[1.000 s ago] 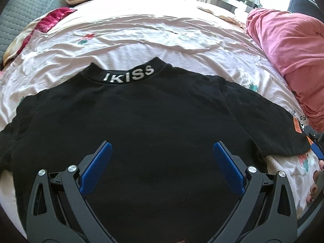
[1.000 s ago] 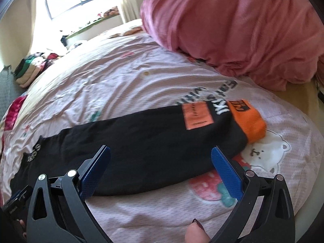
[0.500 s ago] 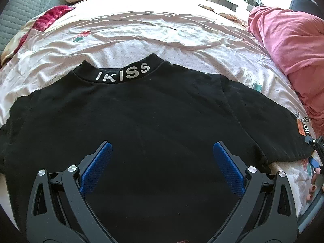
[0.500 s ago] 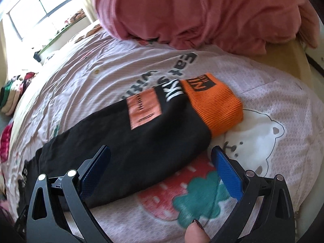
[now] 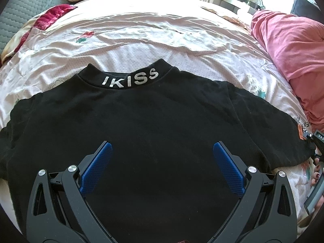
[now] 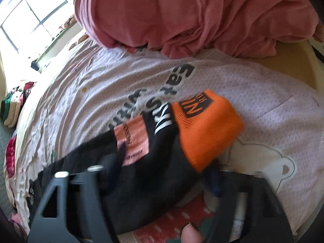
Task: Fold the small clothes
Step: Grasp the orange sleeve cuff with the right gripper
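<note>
While the black top (image 5: 154, 125) lies flat on the bedspread (image 5: 141, 34) | soft, light, limp | right gripper (image 6: 162, 174) closing around sleeve by orange cuff (image 6: 206, 129) at 3 o'clock; grip unclear through blur | left gripper (image 5: 162, 162) gapes empty over body

Window glare, right-view motion blur

Sunlit window (image 6: 34, 14); pink printed bedsheet (image 5: 162, 40); grey quilted headboard (image 5: 26, 6).
</note>
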The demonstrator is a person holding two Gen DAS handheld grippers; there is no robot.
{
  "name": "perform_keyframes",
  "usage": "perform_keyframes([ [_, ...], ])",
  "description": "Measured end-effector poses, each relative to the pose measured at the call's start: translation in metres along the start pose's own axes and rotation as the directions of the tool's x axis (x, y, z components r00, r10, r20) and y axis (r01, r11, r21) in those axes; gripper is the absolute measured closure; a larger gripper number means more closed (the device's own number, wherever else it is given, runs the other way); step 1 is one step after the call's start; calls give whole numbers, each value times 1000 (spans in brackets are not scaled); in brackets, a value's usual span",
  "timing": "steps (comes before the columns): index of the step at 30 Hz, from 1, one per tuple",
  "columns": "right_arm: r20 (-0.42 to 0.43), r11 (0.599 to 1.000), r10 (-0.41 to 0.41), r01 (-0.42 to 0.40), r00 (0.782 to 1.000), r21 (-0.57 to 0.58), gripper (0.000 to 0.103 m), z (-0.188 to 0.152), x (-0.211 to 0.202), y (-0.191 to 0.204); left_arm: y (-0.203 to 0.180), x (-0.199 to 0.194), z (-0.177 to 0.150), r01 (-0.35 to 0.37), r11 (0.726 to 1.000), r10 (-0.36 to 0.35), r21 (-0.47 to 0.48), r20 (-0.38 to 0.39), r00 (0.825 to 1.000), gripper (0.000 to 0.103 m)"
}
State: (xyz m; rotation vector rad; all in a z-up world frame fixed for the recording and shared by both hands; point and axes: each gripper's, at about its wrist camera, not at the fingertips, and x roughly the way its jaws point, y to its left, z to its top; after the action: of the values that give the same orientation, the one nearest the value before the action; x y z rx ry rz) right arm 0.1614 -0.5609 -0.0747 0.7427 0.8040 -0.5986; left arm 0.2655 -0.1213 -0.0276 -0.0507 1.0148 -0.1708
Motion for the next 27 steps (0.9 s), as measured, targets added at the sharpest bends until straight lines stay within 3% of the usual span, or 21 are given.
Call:
perform_keyframes([
  [2,5,999,31,-32,999,40,79,1,-2,-6,2,0,2,1,1000,-1,-10,0,1000,9],
  [4,19,996,76,-77,997,53,86,4,-7,-8,4,-1,3,6,1000,-6,-24,2,1000,9],
  [7,65,979,198,-201,978,28,89,6,-24,-1,8,-3,7,7,999,-7,-50,7,1000,9],
  [12,103,923,381,-371,919,-103,90,4,-54,29,13,-14,11,22,997,-20,-72,29,999,9],
  [16,97,886,450,-431,888,-170,90,-2,-64,47,17,-25,14,29,995,-25,-90,49,998,9],
  [27,61,806,524,-471,850,-359,91,-30,-81,103,16,-50,17,40,997,-35,-68,81,996,9],
])
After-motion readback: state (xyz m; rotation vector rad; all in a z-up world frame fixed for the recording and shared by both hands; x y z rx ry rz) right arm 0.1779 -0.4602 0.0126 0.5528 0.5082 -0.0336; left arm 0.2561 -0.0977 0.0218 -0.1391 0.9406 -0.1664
